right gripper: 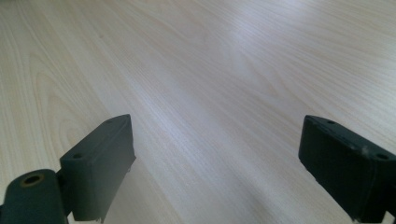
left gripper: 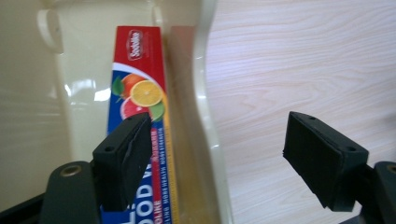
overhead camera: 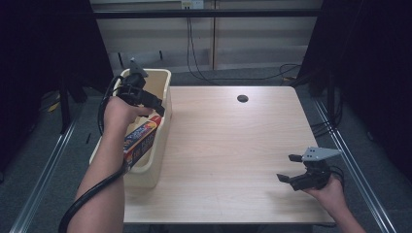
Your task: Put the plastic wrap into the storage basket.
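Note:
A long red and blue food-wrap box [overhead camera: 141, 139] [left gripper: 140, 88] with citrus pictures leans inside a cream plastic bin [overhead camera: 154, 171] [left gripper: 203, 88] at the table's left edge, against the wall nearest the table. My left gripper [overhead camera: 156, 105] [left gripper: 217, 158] hovers over the bin's rim, open, with nothing between its jaws; one jaw is above the box, the other above the table. My right gripper [overhead camera: 287, 168] [right gripper: 217, 163] rests low near the table's front right corner, open and holding nothing, with bare wood under it.
The light wooden table [overhead camera: 233, 145] has a dark round hole [overhead camera: 242, 98] near its far edge. Black cables [overhead camera: 194, 58] trail on the floor behind. Metal rails [overhead camera: 43, 170] run along both sides of the table.

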Motion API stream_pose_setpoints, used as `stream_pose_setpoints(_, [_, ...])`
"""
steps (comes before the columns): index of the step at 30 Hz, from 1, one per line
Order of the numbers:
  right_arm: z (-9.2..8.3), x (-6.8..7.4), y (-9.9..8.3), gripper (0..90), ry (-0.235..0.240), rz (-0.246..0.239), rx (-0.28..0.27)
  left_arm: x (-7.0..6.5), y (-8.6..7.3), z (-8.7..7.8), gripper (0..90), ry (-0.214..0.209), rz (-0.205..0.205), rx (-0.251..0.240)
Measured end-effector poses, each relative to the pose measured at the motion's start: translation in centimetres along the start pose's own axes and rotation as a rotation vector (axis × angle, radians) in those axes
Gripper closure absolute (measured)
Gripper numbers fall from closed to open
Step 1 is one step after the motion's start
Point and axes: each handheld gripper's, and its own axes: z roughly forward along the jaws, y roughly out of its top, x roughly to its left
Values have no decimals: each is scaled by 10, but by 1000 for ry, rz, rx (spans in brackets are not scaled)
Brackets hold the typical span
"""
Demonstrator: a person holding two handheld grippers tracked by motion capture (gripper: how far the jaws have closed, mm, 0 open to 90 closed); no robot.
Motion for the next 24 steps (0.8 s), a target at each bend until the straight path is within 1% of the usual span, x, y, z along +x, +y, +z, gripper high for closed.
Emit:
stream_pose_setpoints(1, [0, 0, 0, 102, -4, -3, -3, -1, 0, 0, 232, -2, 11, 3])
stream_pose_setpoints(3, [0, 0, 0, 102, -4, -2, -3, -7, 1, 2, 229, -12, 20, -8])
stream_pose_setpoints(4, [0, 0, 0, 102, -4, -2, -5, -8, 1, 2, 225, -20, 27, -6])
stream_pose_setpoints(6, [0, 0, 0, 102, -4, -1, -4, -11, 2, 3, 223, -21, 36, -9])
stream_pose_setpoints(8, [-1, 0, 0, 102, 1, 2, -3, -14, 2, 3, 219, -32, 51, -12])
stream_pose_setpoints(9, [-1, 0, 0, 102, 1, 2, -3, -16, 2, 3, 219, -33, 47, -18])
stream_pose_setpoints(10, [-1, 0, 0, 102, 0, 3, -3, -19, 3, 3, 218, -35, 53, -19])
stream_pose_setpoints(11, [-1, -1, 0, 101, 2, 3, -4, -21, 3, 3, 217, -36, 67, -24])
stream_pose_setpoints(13, [-1, 0, 0, 101, 0, 2, -2, -25, 3, 5, 214, -45, 77, -27])
stream_pose_setpoints(16, [-1, 0, 0, 102, 1, 1, -4, -30, 3, 7, 210, -45, 95, -29])
stream_pose_setpoints(18, [-2, 0, 0, 102, 1, 1, -6, -34, 4, 9, 205, -58, 108, -26])
stream_pose_setpoints(19, [-2, 0, 0, 102, 1, 1, -7, -36, 3, 10, 204, -57, 107, -28])
stream_pose_setpoints(20, [-2, 0, 0, 102, 0, 0, -6, -37, 4, 11, 203, -57, 123, -31])
stream_pose_setpoints(21, [-1, 0, 0, 102, 3, 1, -4, -38, 4, 12, 202, -60, 119, -36])
stream_pose_setpoints(22, [-1, 0, 0, 101, -2, -1, -4, -40, 4, 13, 201, -68, 126, -33])
stream_pose_setpoints(24, [0, 0, 0, 102, 1, -5, -6, -43, 4, 17, 200, -71, 145, -33])
